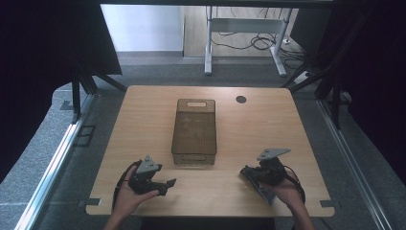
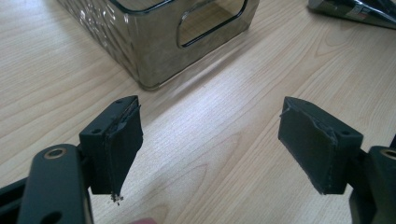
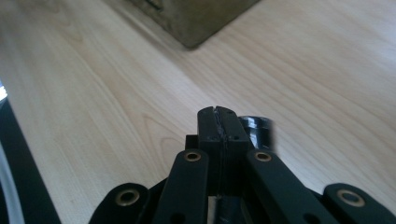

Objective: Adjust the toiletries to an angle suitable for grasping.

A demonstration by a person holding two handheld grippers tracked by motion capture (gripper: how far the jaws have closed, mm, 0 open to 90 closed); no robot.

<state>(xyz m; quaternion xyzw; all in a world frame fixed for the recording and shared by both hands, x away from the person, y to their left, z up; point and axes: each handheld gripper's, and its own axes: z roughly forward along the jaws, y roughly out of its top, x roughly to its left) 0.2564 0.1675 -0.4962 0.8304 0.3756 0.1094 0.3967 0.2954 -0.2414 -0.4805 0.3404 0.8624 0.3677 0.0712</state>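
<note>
Wooden table [image 1: 143,124] carries one smoky see-through plastic basket [image 1: 194,132], standing upright at the middle, its short handle end facing the near edge. Near the left of that edge, the left gripper [image 1: 168,184] hovers with its jaws spread wide and nothing between them; its own view looks at the basket's [image 2: 159,42] near corner, just ahead but apart. Toward the near right corner, the right gripper [image 3: 218,122] sits low over the wood, jaws pressed together on nothing. Judging from this, the work has hardly begun: the basket is untouched, and every grasp remains.

Grey carpet floor [image 1: 43,158], white desk frame [image 1: 244,28] beyond.
</note>
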